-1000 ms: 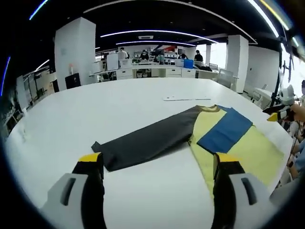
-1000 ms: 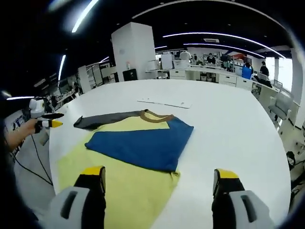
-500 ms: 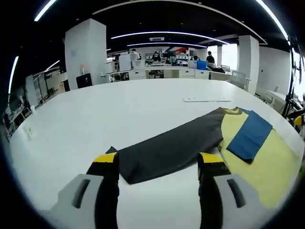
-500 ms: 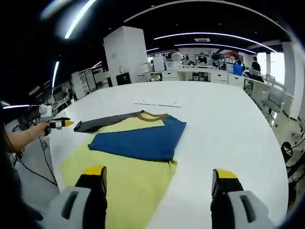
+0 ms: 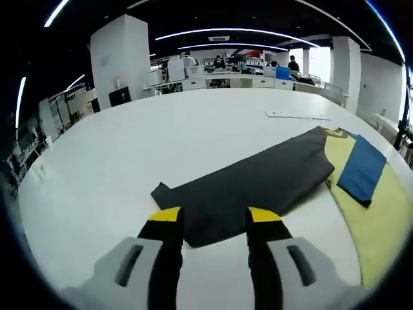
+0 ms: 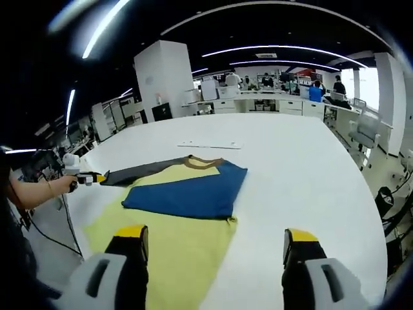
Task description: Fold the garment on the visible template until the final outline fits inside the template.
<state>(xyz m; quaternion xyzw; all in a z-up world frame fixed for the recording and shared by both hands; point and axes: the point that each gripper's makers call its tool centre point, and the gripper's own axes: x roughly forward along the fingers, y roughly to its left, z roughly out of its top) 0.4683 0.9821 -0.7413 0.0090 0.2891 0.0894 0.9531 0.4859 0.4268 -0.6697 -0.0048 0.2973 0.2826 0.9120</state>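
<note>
A yellow shirt (image 6: 187,239) lies flat on the white table (image 6: 303,168), its brown collar (image 6: 201,161) at the far end. The blue sleeve (image 6: 187,194) is folded across the body. The dark grey sleeve (image 5: 258,184) stretches straight out to the side. My left gripper (image 5: 214,216) is open, its yellow-tipped jaws narrowed around the cuff end of that grey sleeve; it also appears in the right gripper view (image 6: 90,177), held by a hand at the cuff. My right gripper (image 6: 213,236) hangs open over the shirt's hem with nothing between its jaws.
A thin flat white sheet (image 6: 210,144) lies on the table beyond the collar, also seen past the grey sleeve (image 5: 300,115). The table's edge (image 5: 39,187) curves round on the left. Desks, a white pillar (image 6: 164,77) and people stand far behind.
My left gripper has moved in low to the grey sleeve's cuff and its jaws have narrowed around it. The right gripper has stayed wide open and barely shifted.
</note>
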